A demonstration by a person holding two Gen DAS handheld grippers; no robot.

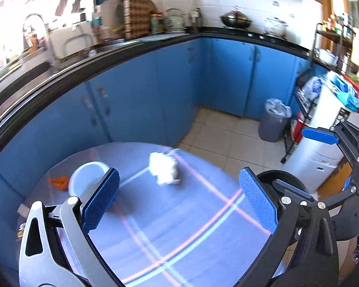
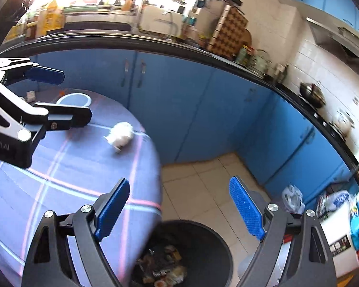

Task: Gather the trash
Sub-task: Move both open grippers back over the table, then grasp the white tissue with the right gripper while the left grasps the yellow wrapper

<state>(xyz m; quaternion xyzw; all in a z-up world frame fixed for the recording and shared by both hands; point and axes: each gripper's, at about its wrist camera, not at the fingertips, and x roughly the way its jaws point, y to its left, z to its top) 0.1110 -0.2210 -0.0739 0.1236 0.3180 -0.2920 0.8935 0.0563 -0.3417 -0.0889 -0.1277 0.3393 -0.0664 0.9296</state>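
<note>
A crumpled white paper wad (image 1: 164,168) (image 2: 120,135) lies on the round table (image 1: 179,239) (image 2: 59,179), which has a blue striped cloth. My left gripper (image 1: 179,201) (image 2: 76,95) hovers open just short of the wad, with nothing between its fingers. A white bowl (image 1: 86,179) (image 2: 74,99) and orange peel (image 1: 59,181) sit at the table's far left. My right gripper (image 2: 180,209) (image 1: 306,162) stands open and empty over the table's right edge. Below it is a black bin (image 2: 203,224) (image 1: 284,174) holding several scraps.
Blue cabinets (image 1: 155,91) under a black countertop wrap around the back. A grey lined bin (image 1: 274,124) stands in the floor corner. A wire rack (image 1: 301,105) and a white appliance (image 1: 318,157) stand on the right. Tiled floor (image 2: 203,181) lies between the table and the cabinets.
</note>
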